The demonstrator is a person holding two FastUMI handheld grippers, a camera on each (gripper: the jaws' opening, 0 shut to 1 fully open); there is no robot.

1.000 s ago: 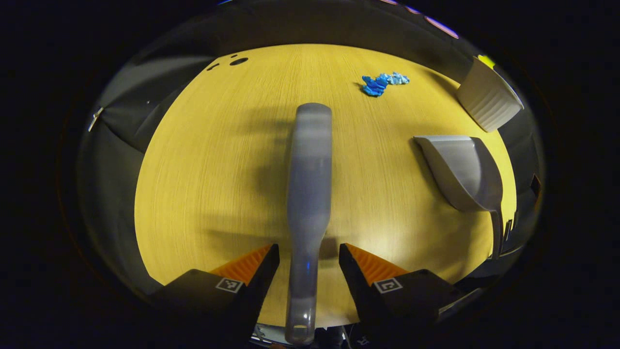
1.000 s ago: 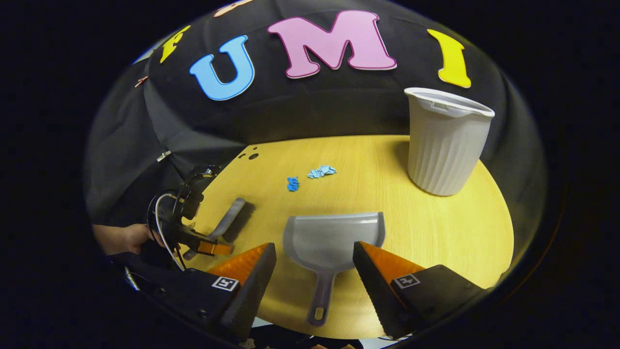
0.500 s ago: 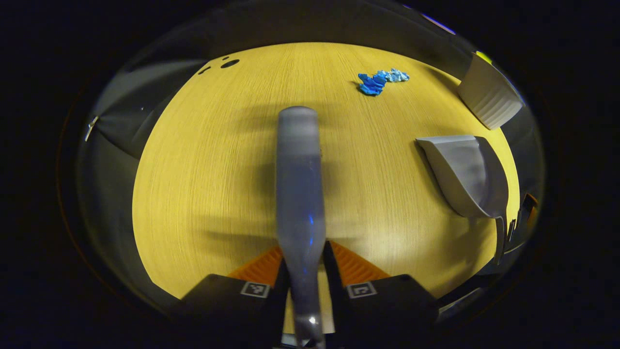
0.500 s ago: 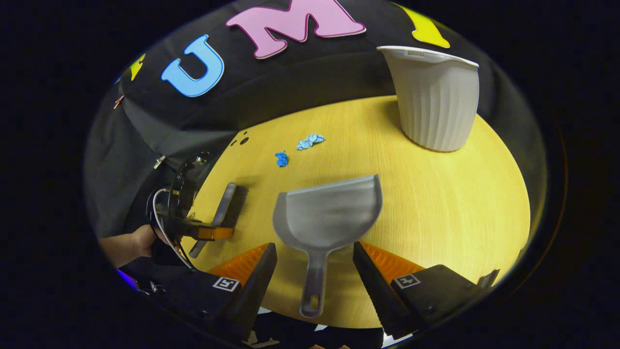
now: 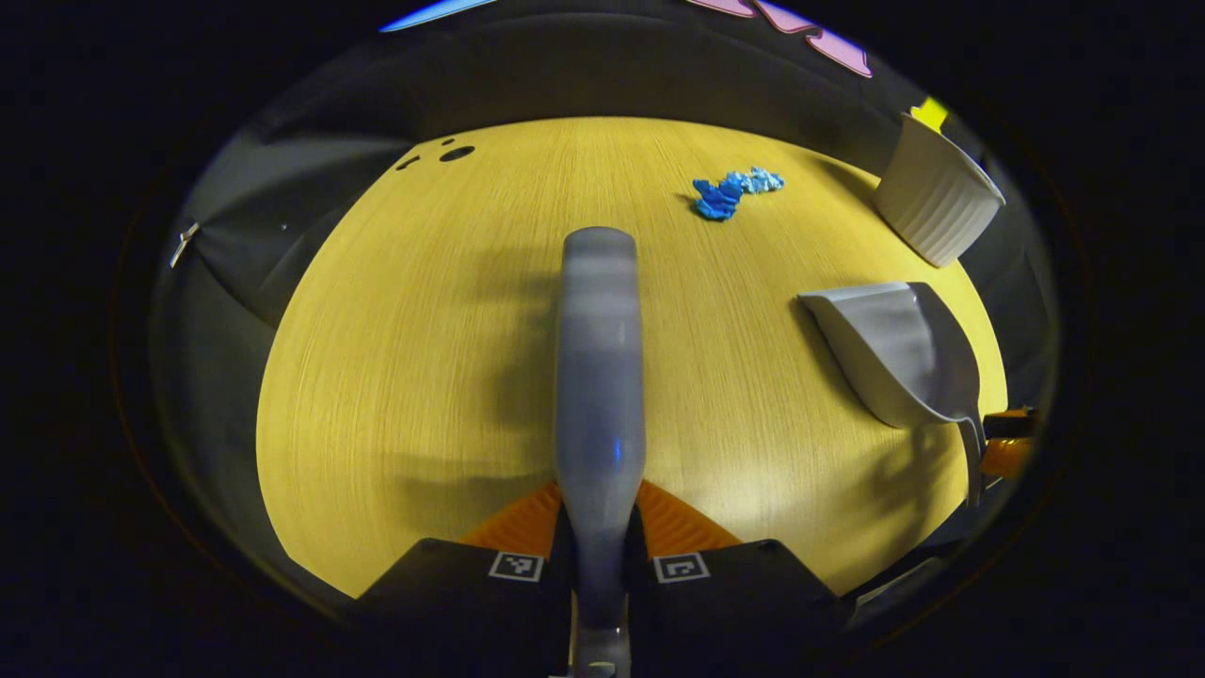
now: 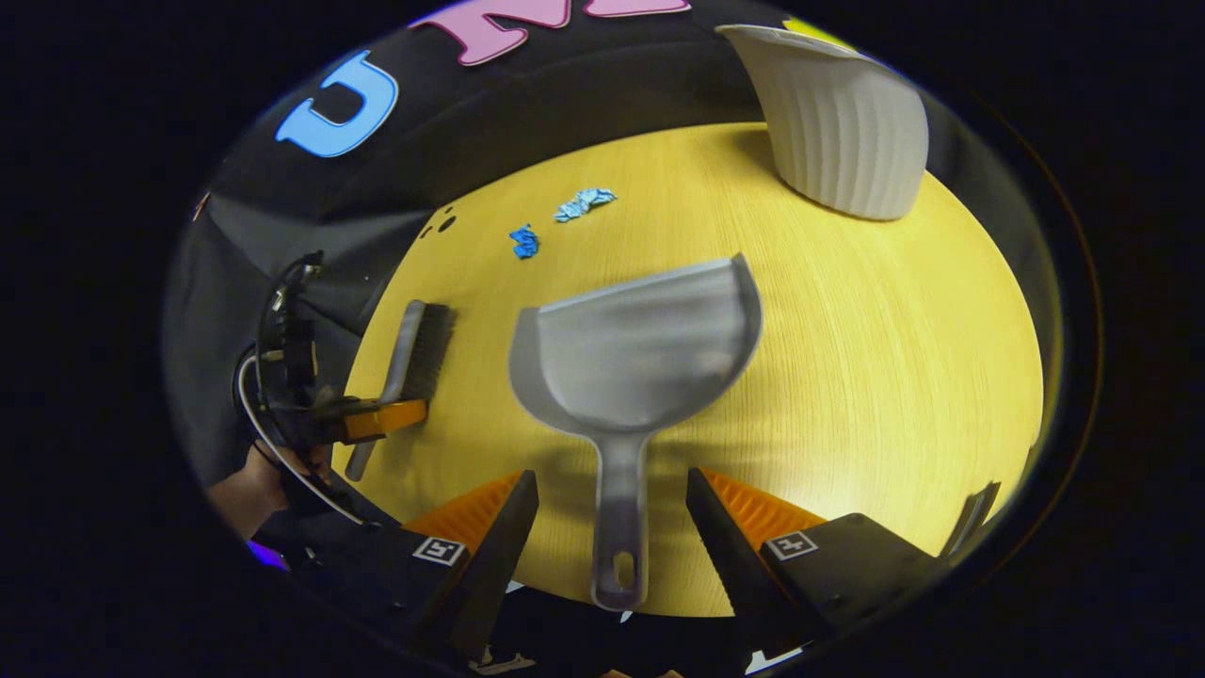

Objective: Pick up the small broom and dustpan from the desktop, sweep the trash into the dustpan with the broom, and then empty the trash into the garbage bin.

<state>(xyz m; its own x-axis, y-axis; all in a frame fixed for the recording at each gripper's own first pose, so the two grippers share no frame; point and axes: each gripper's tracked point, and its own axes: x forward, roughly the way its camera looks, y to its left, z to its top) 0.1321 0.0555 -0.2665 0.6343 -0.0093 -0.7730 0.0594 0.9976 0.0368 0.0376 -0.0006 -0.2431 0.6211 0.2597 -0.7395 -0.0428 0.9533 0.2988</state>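
Since a second ago the left gripper (image 5: pixel 599 537) has been closed on the handle of the small grey plastic broom (image 5: pixel 599 377), which was then lying loose between spread fingers; both pads are now pressed against the handle, and the brush head is pointed straight ahead of the fingers over the yellow wood-grain desktop (image 5: pixel 395 358). Over the same interval the right gripper (image 6: pixel 612 527) has been brought forward and lower, so that the handle of the grey plastic dustpan (image 6: pixel 633 353) is now lodged between its fingers, which are spread wide and kept clear of the handle on either side. The pan itself is seen just beyond those fingers, mouth turned away from them. To the left of the right gripper, the broom with its dark bristles and the left gripper clamped on it are seen, with a hand (image 6: pixel 247 485) behind. Farther ahead, two scraps of crumpled blue trash (image 6: pixel 563 222) are lying close together on the desktop, well apart from both tools. Farthest off, ahead and to the right, the white ribbed plastic garbage bin (image 6: pixel 838 132) is standing upright at the desktop's edge. The broom pickup is judged secured; closing on the dustpan handle is judged the step in hand, with sweeping and emptying not yet begun.
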